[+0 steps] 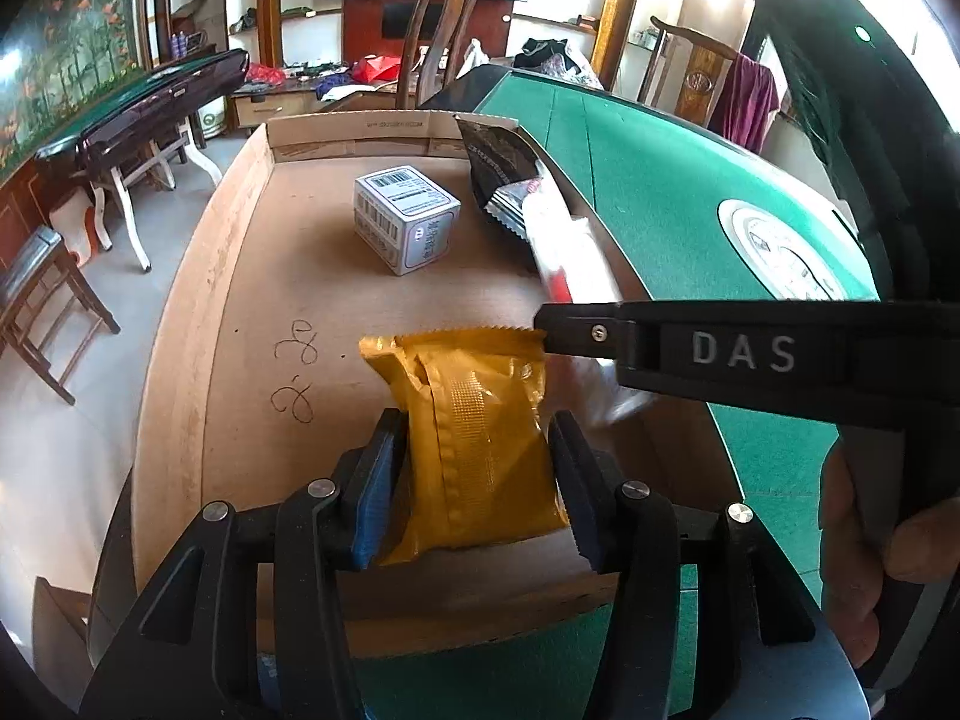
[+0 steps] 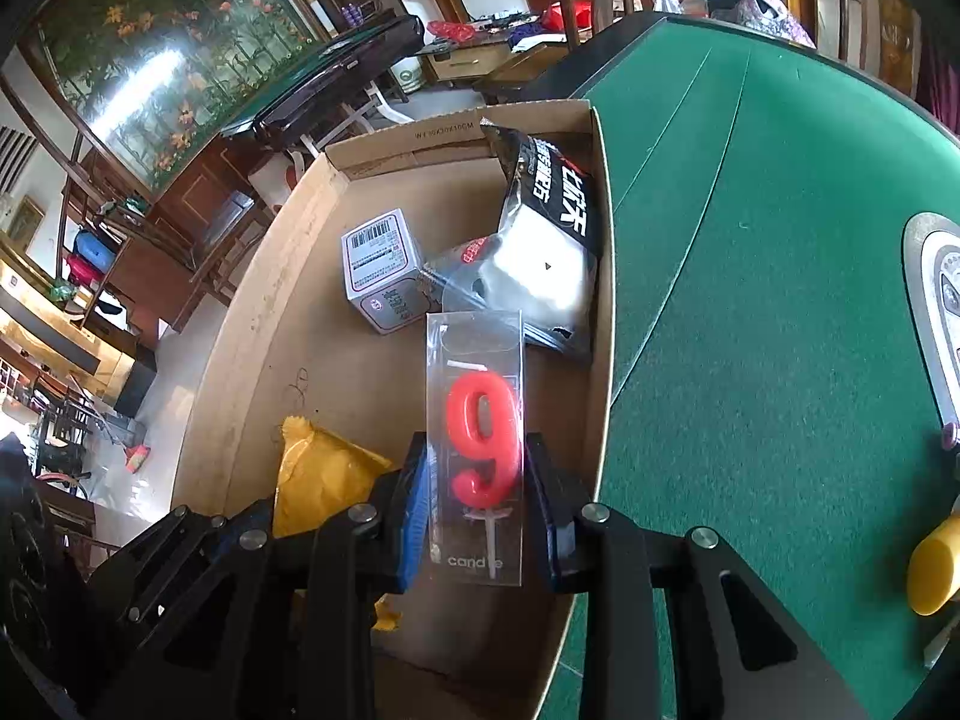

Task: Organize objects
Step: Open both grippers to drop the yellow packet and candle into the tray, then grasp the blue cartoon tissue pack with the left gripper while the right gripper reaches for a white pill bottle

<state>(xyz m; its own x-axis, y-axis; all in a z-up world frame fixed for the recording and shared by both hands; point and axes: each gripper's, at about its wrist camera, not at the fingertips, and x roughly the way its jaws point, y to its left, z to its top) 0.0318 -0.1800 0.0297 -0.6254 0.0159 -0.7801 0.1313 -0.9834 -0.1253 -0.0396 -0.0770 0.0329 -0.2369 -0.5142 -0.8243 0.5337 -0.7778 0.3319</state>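
Note:
My left gripper (image 1: pixel 474 480) is shut on a yellow foil packet (image 1: pixel 474 438), held upright low over the floor of an open cardboard box (image 1: pixel 240 300). My right gripper (image 2: pixel 477 504) is shut on a clear candle pack (image 2: pixel 474 396) with a red "9" candle inside, just inside the box's right wall. In the left wrist view one right finger (image 1: pixel 600 336) reaches in from the right, past the packet's top corner. The yellow packet (image 2: pixel 318 480) shows left of the candle pack in the right wrist view.
A small white barcode box (image 1: pixel 408 216) and a black snack bag (image 1: pixel 498 168) lie at the box's far end. The box sits on a green felt table (image 1: pixel 660 192) with a round centre panel (image 1: pixel 774 252). A yellow object (image 2: pixel 930 570) lies at the right edge. A hand (image 1: pixel 858 540) grips the right tool.

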